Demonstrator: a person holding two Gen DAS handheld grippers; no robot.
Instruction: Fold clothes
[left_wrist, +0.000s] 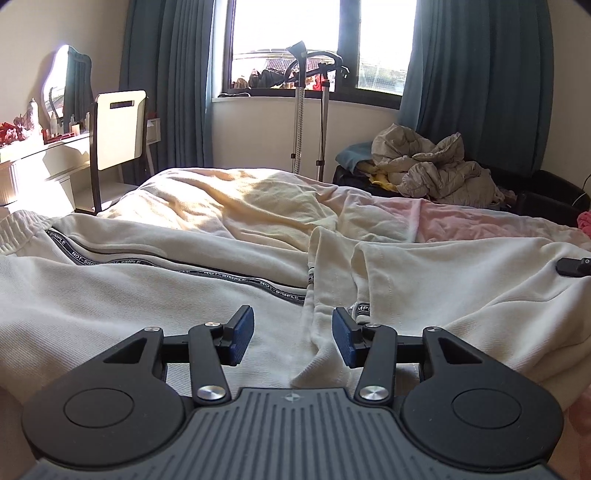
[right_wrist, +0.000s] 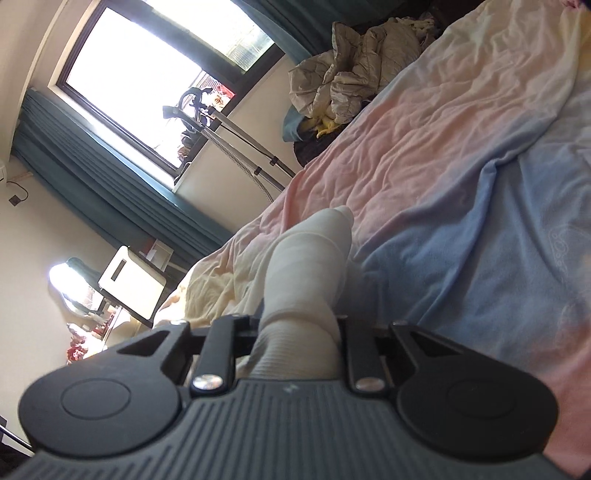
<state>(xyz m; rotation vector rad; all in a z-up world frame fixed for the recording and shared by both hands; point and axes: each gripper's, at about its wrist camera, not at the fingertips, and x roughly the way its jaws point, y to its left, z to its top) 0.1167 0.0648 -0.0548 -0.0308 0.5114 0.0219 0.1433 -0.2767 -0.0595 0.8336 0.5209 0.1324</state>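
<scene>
Left gripper (left_wrist: 293, 341): jaws parted wide, blue pads (left_wrist: 242, 334) clear on both sides, holding nothing. It hovers low over the pants (left_wrist: 147, 295), with a raised ridge of cloth running up between the fingers but not pinched.

Right gripper (right_wrist: 295, 325): jaws closed in on a bunched roll of the same cream knit, ribbed at the pinch, so probably a cuff or hem. The cloth stands up out of the jaws and hides the fingertips. Camera is tilted hard, so this end looks lifted off the bed (right_wrist: 480, 221).

Pants: cream sweatpants with a printed side tape (left_wrist: 236, 277), spread across the bed, waistband (left_wrist: 22, 225) at far left, legs doubled over to the right. Part folded or mid-fold; can't settle which.

Handling, my read: thick soft knit, light, floppy, no stiffness. Not slippery, not fragile. It sags and drags the layer below, so pinch at seams, cuff or waistband, where the fabric is doubled. Single-layer pinches would stretch and slip.

Further back: chair (left_wrist: 118, 129), window (left_wrist: 314, 48), heap of bedding (left_wrist: 432, 170).
</scene>
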